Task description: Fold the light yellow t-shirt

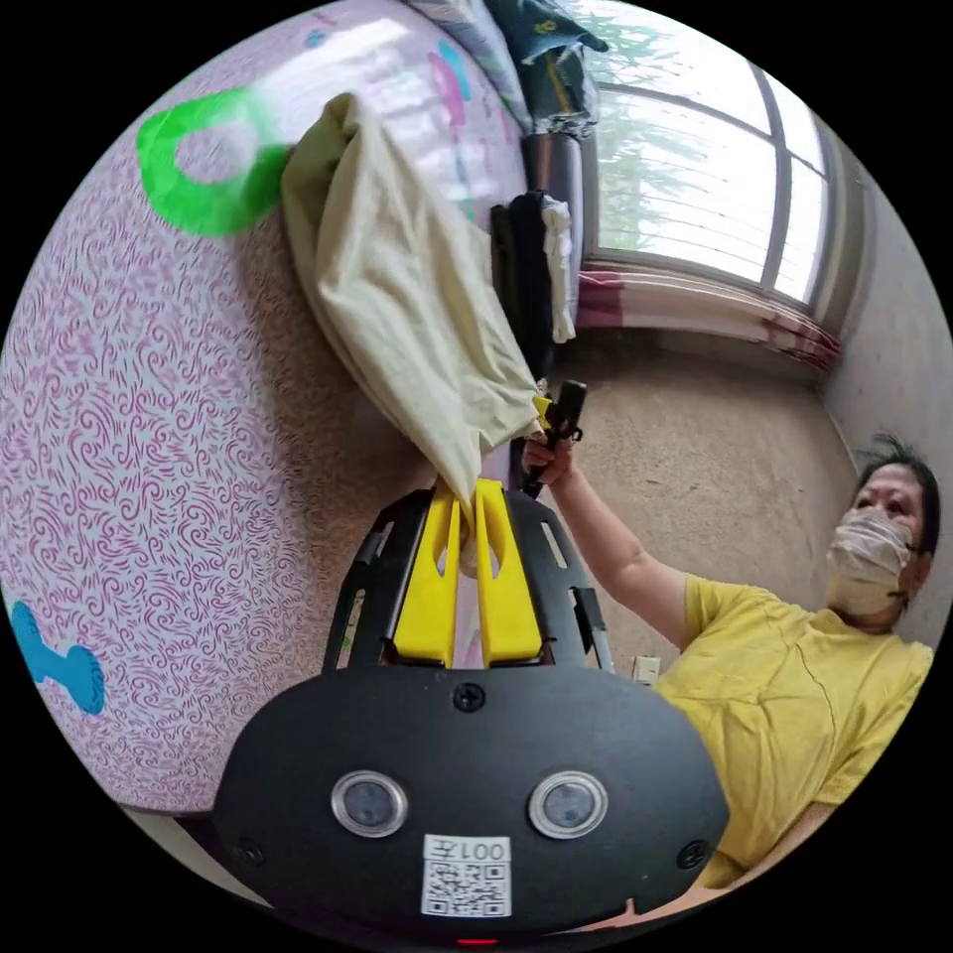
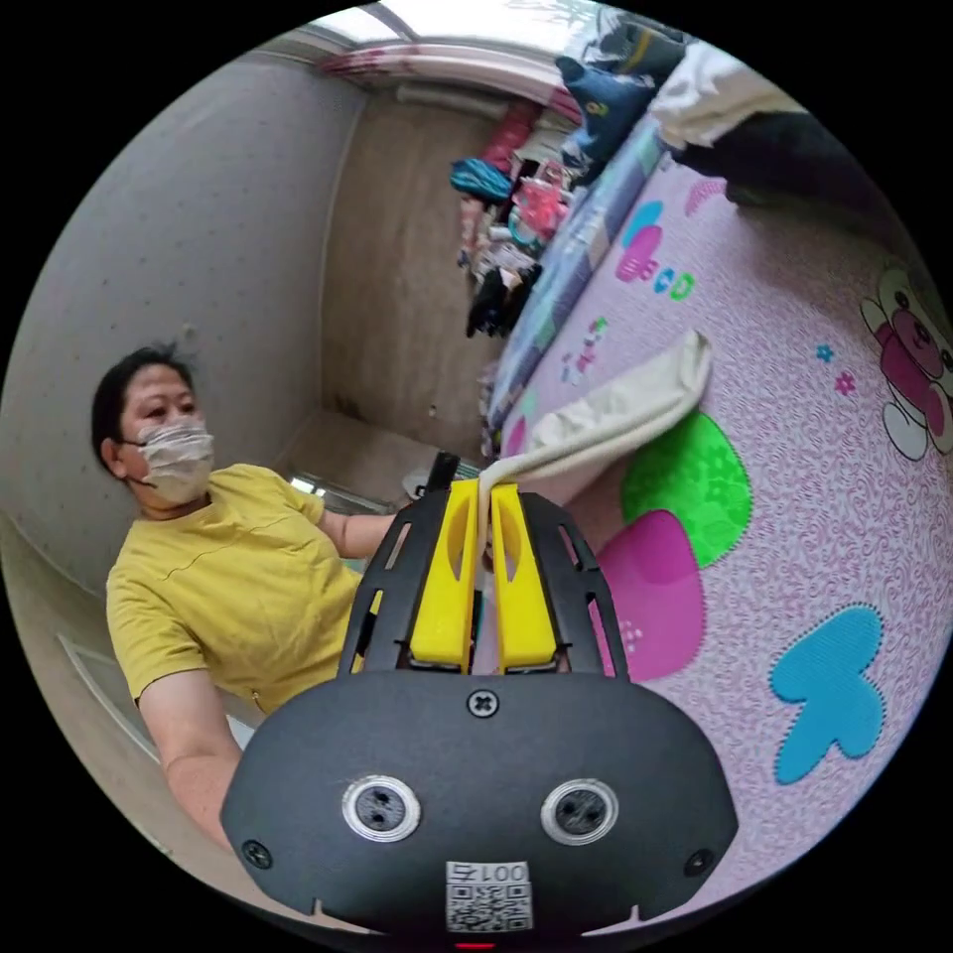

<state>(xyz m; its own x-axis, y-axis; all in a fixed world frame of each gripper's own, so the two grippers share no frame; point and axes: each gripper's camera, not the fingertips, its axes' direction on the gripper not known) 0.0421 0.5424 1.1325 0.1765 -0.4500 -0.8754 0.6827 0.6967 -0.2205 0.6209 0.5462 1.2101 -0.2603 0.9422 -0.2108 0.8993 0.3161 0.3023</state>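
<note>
My left gripper [image 1: 465,496] jaws clamped on light yellow t-shirt [image 1: 402,288]; right gripper [image 2: 483,494] jaws likewise pinch its edge. Shirt stretched up off patterned bed [image 2: 844,516]. Soft, light, limp cloth; I judge corners best hold.

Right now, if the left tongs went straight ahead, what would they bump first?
The left tongs already pinch the light yellow t-shirt; straight ahead is more of that shirt, then probably the patterned bedsheet.

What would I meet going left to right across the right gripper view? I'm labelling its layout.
Person's yellow shirt → right gripper, shut on the light yellow t-shirt → green patch on the mat → blue shape → bear picture.
</note>
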